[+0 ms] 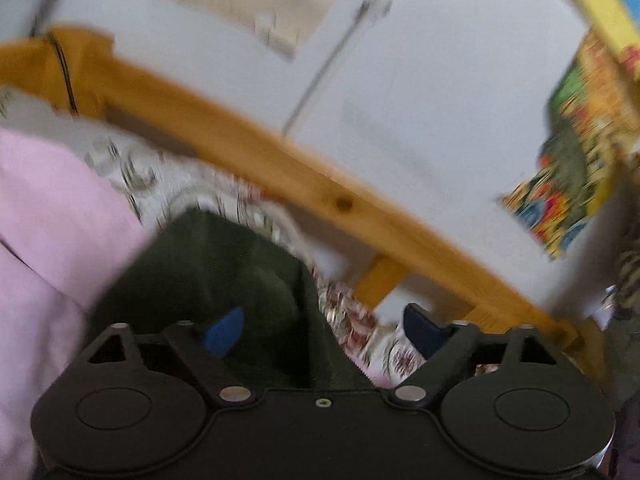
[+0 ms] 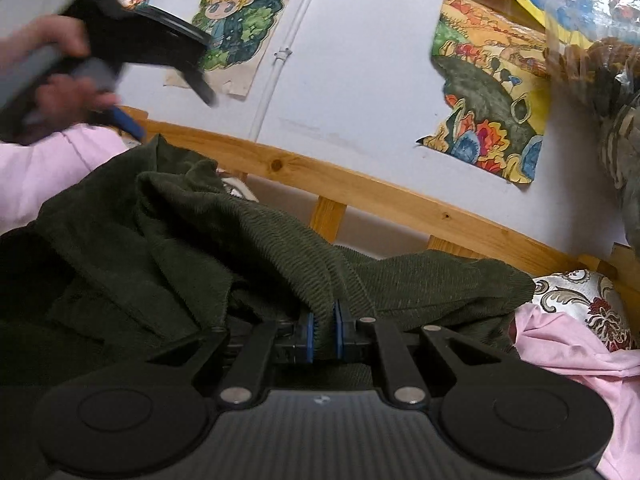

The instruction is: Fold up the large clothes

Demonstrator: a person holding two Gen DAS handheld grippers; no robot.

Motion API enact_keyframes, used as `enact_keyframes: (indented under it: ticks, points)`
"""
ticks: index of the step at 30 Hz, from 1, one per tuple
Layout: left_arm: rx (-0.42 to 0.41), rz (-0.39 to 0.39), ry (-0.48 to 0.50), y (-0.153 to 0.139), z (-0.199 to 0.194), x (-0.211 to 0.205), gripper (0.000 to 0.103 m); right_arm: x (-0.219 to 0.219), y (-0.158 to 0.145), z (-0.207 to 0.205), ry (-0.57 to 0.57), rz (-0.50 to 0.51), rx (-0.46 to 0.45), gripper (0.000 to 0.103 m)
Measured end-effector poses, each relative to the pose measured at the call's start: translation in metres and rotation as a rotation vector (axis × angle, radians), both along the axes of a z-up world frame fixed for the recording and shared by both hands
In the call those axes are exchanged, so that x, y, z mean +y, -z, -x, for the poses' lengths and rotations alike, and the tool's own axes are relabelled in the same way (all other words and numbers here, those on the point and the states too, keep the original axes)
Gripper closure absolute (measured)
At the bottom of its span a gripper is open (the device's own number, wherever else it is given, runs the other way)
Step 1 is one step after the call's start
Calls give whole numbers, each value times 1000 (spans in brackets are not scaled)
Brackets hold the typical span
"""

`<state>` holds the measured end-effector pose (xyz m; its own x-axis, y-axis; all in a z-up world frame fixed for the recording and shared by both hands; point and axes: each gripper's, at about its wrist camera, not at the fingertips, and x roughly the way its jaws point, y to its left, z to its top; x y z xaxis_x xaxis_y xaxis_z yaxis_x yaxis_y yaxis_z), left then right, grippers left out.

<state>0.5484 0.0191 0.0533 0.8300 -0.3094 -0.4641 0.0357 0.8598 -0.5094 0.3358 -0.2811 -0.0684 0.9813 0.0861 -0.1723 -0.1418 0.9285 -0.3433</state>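
Observation:
A dark green ribbed garment (image 2: 168, 240) lies bunched on the bed in the right wrist view. My right gripper (image 2: 326, 336) is shut on a raised fold of it, with the blue pads (image 2: 310, 338) pinching the cloth. In the left wrist view, which is blurred, my left gripper (image 1: 324, 332) stands open. A hump of the green garment (image 1: 224, 264) lies below and between its fingers, and neither blue pad (image 1: 224, 332) presses on the cloth. From the right wrist camera the left gripper (image 2: 168, 108) hangs above the garment's far left corner, held by a hand (image 2: 60, 80).
Pink cloth (image 1: 52, 220) lies left of the garment and pink cloth (image 2: 568, 344) at the right. A patterned bed cover (image 2: 580, 292) shows underneath. A wooden bed rail (image 2: 360, 184) runs along the white wall, which bears coloured drawings (image 2: 492, 104). A feathery bundle in clear plastic (image 2: 612, 80) hangs far right.

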Motion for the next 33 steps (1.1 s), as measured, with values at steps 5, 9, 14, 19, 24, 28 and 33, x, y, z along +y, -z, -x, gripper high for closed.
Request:
enact_keyframes:
  ticks: [5, 9, 14, 19, 24, 28, 33]
  points:
    - [143, -3, -12, 17, -19, -11, 101, -7, -5, -2, -28, -10, 19, 92]
    - [59, 14, -35, 9, 26, 2, 101, -13, -11, 3, -23, -58, 3, 92]
    - [-38, -17, -31, 12, 97, 23, 101, -20, -17, 12, -30, -130, -2, 92]
    - [19, -60, -25, 67, 107, 26, 101, -23, -7, 0, -16, -133, 96, 92]
    - [45, -84, 25, 93, 110, 28, 99, -21, -3, 6, -42, -76, 117, 89]
    - [24, -145, 63, 94, 115, 21, 100, -28, -3, 12, -41, -94, 158, 78]
    - [14, -161, 74, 93, 113, 17, 99, -60, -17, 27, -15, -154, 194, 41]
